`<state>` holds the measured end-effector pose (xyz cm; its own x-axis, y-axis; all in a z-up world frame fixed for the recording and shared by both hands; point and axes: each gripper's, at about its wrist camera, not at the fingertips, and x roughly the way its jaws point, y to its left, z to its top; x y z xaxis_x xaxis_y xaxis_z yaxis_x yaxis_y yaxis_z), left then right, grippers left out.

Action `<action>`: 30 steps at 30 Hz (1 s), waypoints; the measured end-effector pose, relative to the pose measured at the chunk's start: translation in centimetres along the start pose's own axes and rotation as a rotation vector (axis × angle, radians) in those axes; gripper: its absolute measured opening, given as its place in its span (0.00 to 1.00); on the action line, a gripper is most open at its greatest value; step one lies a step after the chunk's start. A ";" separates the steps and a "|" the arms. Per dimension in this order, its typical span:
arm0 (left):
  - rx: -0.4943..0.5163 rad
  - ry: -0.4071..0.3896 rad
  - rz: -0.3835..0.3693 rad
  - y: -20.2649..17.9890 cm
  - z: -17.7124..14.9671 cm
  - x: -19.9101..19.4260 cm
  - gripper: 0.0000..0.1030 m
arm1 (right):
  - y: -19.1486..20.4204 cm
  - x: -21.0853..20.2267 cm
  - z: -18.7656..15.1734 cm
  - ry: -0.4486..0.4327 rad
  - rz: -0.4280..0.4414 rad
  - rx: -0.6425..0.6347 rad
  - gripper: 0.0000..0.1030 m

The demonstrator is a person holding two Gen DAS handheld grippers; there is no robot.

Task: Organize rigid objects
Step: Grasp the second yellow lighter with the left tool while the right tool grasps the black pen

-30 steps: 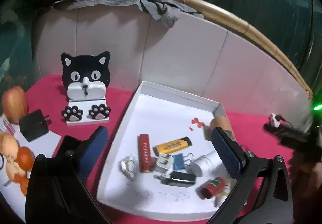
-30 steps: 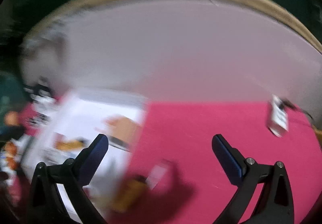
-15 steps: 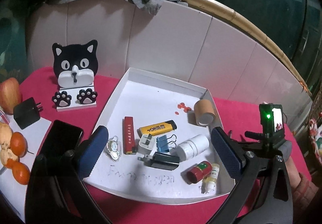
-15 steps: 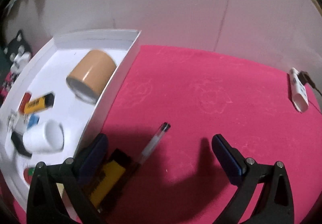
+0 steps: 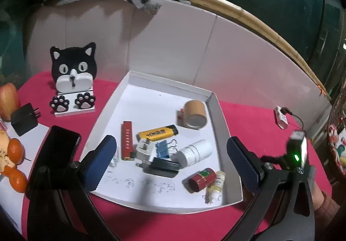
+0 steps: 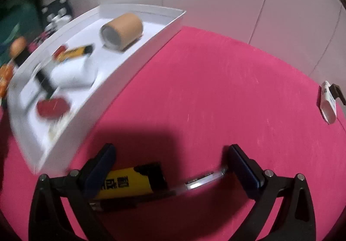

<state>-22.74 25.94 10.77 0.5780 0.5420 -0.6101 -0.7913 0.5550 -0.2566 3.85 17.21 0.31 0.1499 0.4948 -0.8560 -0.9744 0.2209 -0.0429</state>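
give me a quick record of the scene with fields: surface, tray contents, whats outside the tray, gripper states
surface: pink cloth
tray: white tray, holds tape roll, yellow lighter, white bottle, red bottle, blue binder clip
outside tray: second yellow lighter and pen on the cloth
left gripper: open, empty
right gripper: open, low over lighter and pen

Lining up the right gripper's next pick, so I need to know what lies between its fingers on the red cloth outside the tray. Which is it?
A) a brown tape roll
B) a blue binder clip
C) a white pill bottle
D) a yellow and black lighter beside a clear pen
D: in the right wrist view a yellow and black lighter lies beside a clear pen between the open right gripper fingers, on the cloth outside the white tray.
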 end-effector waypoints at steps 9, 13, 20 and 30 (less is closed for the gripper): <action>0.108 0.060 -0.096 -5.6 -2.1 0.9 1.00 | -2.2 -5.0 -7.8 -0.031 0.030 -0.009 1.00; 0.188 0.130 -0.165 -9.8 -4.9 1.9 1.00 | -5.2 -9.3 -11.4 -0.160 0.056 0.182 1.00; 0.282 0.289 -0.197 -17.1 -9.3 4.6 1.00 | -10.1 -10.2 -14.8 -0.202 -0.051 0.441 1.00; 0.322 0.417 -0.177 -22.3 -12.9 5.6 1.00 | -12.5 -10.6 -15.9 -0.223 0.004 0.579 1.00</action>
<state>-4.47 8.46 3.40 0.5168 0.1639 -0.8403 -0.5508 0.8151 -0.1797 11.80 -4.15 1.75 0.2390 0.6467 -0.7244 -0.7350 0.6079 0.3003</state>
